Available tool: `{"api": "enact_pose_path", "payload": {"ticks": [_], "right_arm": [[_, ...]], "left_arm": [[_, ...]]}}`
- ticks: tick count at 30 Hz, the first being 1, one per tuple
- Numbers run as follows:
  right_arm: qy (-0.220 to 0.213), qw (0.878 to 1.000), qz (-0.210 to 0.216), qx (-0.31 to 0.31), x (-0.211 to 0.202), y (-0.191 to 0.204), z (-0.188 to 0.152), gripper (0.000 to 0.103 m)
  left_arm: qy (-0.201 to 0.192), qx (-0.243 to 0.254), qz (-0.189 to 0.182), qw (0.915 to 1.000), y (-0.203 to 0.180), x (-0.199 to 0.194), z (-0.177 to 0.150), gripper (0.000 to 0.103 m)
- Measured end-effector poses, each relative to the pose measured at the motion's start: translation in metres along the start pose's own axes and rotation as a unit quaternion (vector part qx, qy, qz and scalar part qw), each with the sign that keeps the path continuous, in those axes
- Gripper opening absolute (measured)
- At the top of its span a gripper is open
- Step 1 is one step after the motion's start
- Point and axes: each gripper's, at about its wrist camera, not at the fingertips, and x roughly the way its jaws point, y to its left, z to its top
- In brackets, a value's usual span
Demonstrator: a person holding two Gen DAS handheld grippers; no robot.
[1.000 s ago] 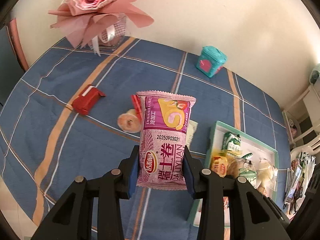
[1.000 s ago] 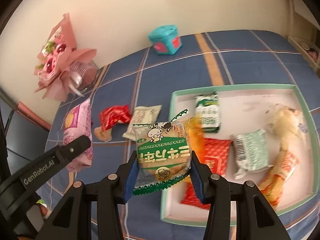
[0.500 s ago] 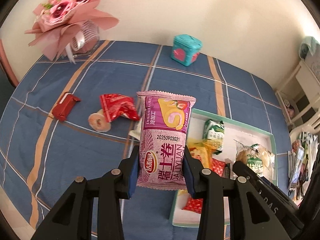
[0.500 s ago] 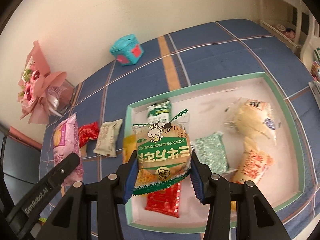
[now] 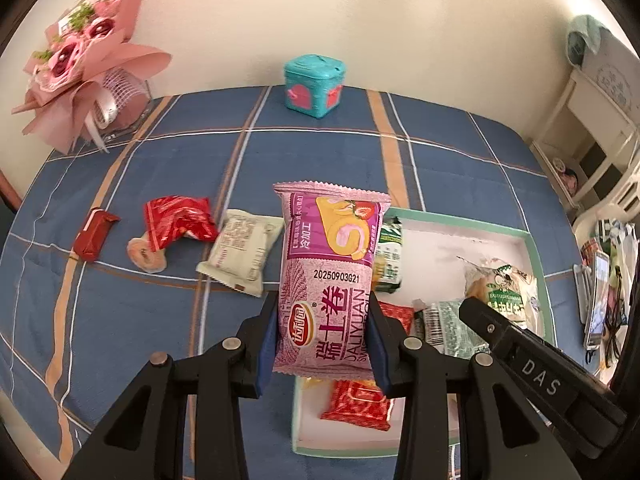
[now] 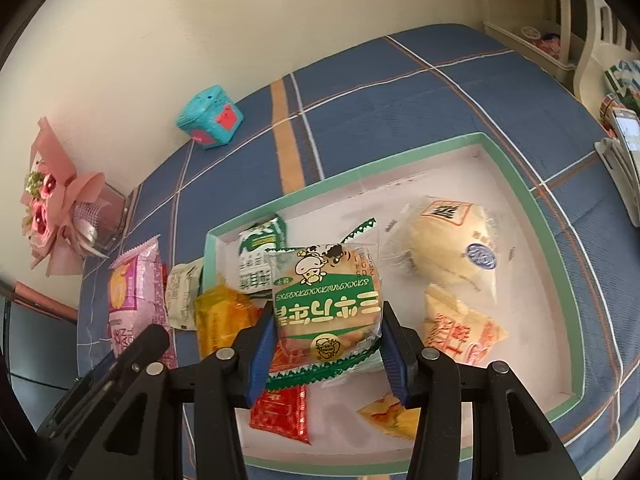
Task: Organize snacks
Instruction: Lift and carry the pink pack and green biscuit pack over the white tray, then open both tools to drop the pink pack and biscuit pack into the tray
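My left gripper (image 5: 323,334) is shut on a pink and purple cake-roll packet (image 5: 330,276), held above the left edge of the green-rimmed tray (image 5: 532,248). My right gripper (image 6: 326,354) is shut on a round green and white bun packet (image 6: 326,302), hanging over the tray (image 6: 516,176). Several snacks lie in the tray: a pale bun (image 6: 452,248), an orange packet (image 6: 456,330), a red sachet (image 6: 282,410), a yellow packet (image 6: 224,316). On the blue cloth left of the tray lie a beige packet (image 5: 240,250), a red packet (image 5: 178,220) and a small red bar (image 5: 94,234).
A teal box (image 5: 314,84) stands by the wall at the back. A pink bouquet (image 5: 80,68) fills the back left corner. A round pastry (image 5: 146,254) lies by the red packet. Shelves and clutter (image 5: 600,280) crowd the right edge past the table.
Both grippers have swung rightwards with their packets still held. The tray has come under them, and the loose snacks on the cloth have slid left in view.
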Motion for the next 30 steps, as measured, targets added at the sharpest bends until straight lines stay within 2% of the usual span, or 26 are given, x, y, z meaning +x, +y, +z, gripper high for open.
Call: {"api": "enact_pose_path", "payload": {"ticks": [15, 30], "right_arm": [[-0.001, 0.999, -0.020, 0.038, 0.001, -0.040, 0.013, 0.051], [0.002, 0.999, -0.031, 0.041, 0.001, -0.048, 0.017, 0.053]], "left_arm": [[0.000, 0.072, -0.014, 0.9973, -0.062, 0.016, -0.002, 0.041], [0.020, 0.081, -0.021, 0.9963, -0.071, 0.033, -0.001, 0.042]]}}
